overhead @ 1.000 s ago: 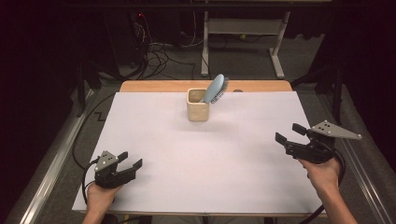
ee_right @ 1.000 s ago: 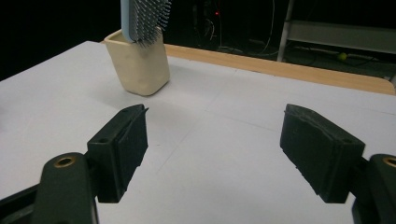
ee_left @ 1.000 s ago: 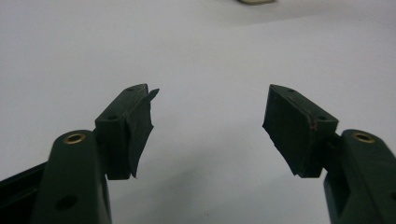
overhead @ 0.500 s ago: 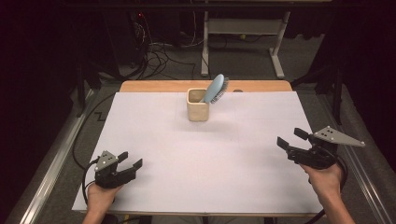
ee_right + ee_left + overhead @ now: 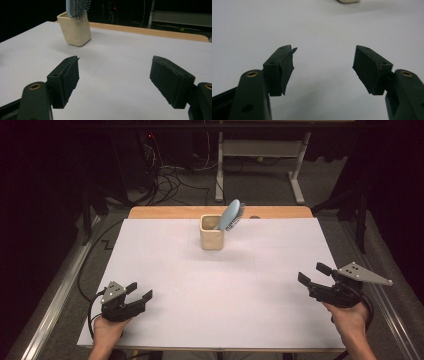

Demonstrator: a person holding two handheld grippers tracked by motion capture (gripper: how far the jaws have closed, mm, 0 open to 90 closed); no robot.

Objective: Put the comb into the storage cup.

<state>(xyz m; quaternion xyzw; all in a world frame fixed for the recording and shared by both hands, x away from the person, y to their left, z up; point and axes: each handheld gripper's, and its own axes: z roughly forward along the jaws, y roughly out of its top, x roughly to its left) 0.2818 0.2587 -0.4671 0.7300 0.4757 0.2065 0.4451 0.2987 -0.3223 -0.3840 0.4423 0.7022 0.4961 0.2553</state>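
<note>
I've got the cup (image 5: 211, 233) at 12 o'clock on the table (image 5: 165, 270), far edge, w/ the brush (image 5: 229, 214) standing in it, head up, leaning to 1 o'clock. L gripper (image 5: 139, 293) sits at 7 o'clock, R gripper (image 5: 311, 273) at 4; both jaws spread, nothing btwn them. Bare white top btwn each gripper and the cup, nothing in the way; cables & a desk frame lie past the far edge.
</note>
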